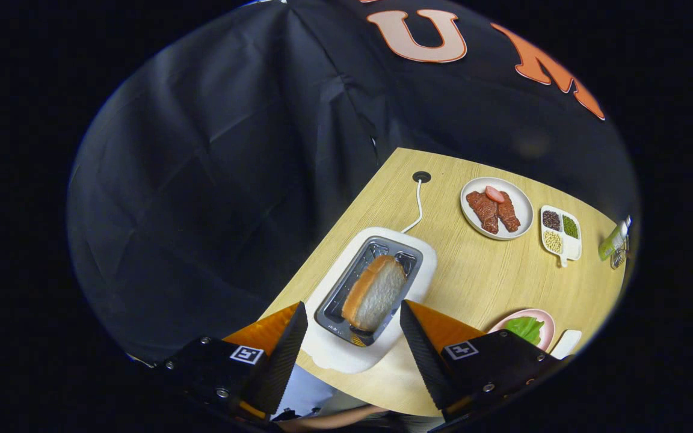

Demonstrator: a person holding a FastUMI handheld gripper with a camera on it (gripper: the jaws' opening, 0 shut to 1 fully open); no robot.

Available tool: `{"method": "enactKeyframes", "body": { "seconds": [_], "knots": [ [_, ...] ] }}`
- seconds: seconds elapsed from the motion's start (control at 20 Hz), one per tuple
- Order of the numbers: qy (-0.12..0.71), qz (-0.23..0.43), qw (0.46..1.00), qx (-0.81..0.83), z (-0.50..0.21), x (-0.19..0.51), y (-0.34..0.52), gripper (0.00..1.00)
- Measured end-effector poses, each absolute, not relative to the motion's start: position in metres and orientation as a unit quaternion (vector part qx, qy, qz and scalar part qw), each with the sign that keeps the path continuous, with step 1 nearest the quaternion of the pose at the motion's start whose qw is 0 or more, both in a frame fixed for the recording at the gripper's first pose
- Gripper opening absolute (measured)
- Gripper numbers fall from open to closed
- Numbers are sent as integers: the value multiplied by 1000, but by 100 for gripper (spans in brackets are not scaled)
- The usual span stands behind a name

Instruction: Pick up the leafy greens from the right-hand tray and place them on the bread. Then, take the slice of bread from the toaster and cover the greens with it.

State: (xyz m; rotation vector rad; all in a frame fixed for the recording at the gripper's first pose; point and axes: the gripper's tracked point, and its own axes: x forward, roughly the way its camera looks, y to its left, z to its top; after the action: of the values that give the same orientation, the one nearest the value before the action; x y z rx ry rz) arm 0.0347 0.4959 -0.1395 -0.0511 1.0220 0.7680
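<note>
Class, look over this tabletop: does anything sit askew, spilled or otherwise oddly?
The bread slice leans tilted in the toaster slot, just ahead of the open gripper. Nothing looks spilled or damaged.

We can read no text, brand or number here. We see only square black-and-white marker tags on the gripper point(354, 337), carrying no words.

My gripper point(354, 337) hangs with fingers spread wide either side of the bread slice point(375, 293) standing in the toaster point(370, 288), touching neither.
</note>
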Motion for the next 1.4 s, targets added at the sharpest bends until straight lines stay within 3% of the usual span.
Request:
{"method": "enactKeyframes", "body": {
  "seconds": [0.45, 0.75, 0.85, 1.1, 1.4],
  "knots": [
    [511, 292, 808, -27, -177, 66, 505, 84],
    [523, 269, 807, -40, -194, 72, 503, 68],
    [527, 265, 807, -42, -197, 72, 501, 61],
    [551, 249, 797, -16, -196, 65, 496, 23],
    [537, 271, 798, 16, -174, 64, 489, 15]
  ]
}}
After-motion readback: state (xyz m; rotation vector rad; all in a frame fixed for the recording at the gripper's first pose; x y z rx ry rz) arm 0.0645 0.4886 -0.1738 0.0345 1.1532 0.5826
